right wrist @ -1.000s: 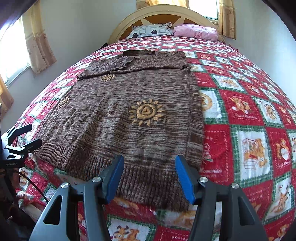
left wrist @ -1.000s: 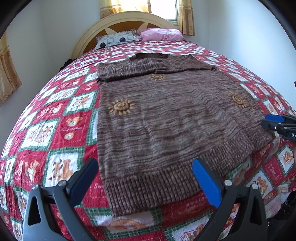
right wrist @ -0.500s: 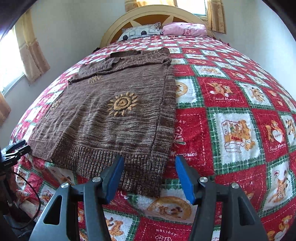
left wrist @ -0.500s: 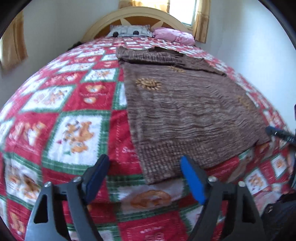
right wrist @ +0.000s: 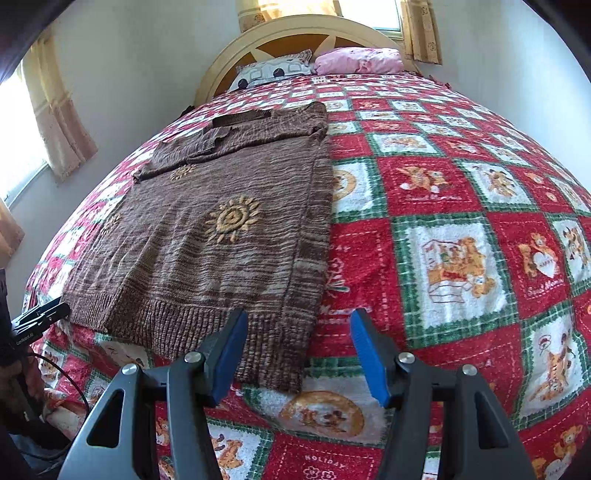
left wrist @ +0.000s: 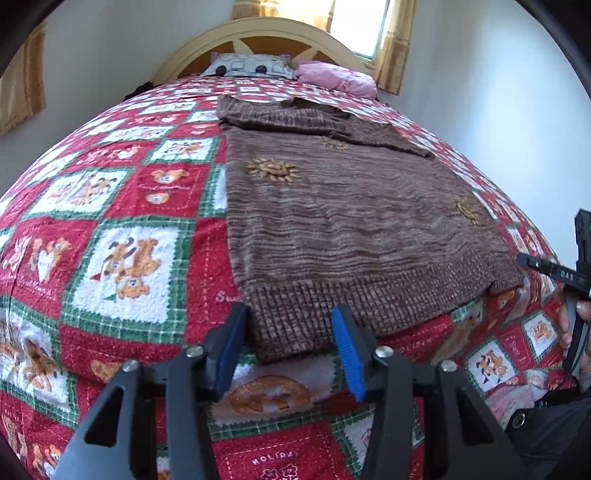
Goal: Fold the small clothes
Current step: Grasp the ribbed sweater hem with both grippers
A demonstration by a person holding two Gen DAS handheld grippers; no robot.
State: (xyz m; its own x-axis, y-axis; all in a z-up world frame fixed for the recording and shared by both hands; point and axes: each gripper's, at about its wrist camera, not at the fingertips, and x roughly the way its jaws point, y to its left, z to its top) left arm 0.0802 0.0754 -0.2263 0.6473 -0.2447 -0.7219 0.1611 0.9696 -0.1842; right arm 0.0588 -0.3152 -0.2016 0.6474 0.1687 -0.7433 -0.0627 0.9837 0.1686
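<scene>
— Sweater, brown knit with yellow sun shapes, spread flat on the bed, ribbed hem toward the foot end. Sleeves folded across the chest near the collar.

— Lying straight?

— Flat and smooth over the quilt, red, green and white squares with teddy bears. Collar end pointing to the headboard.

— And the left tongs?

— Spread wide, blue pads on either side of the sweater's near left hem corner. Holding nothing. Touching the knit or just above it: cannot tell.

— Right tongs?

— Spread too, pinching nothing. Left pad over the ribbed hem at the sweater's near right corner, right pad over bare quilt just beside it. Seen from the left camera only as a black tip at the frame's right edge, near that corner of the hem.

— Farther out?

— Two pillows against the headboard, one grey patterned, one pink. Yellow curtains at the windows, pale walls. Hand gripping the right tongs' handle at the edge of the left view; black cable hanging off the foot of the bed on the left side.
</scene>
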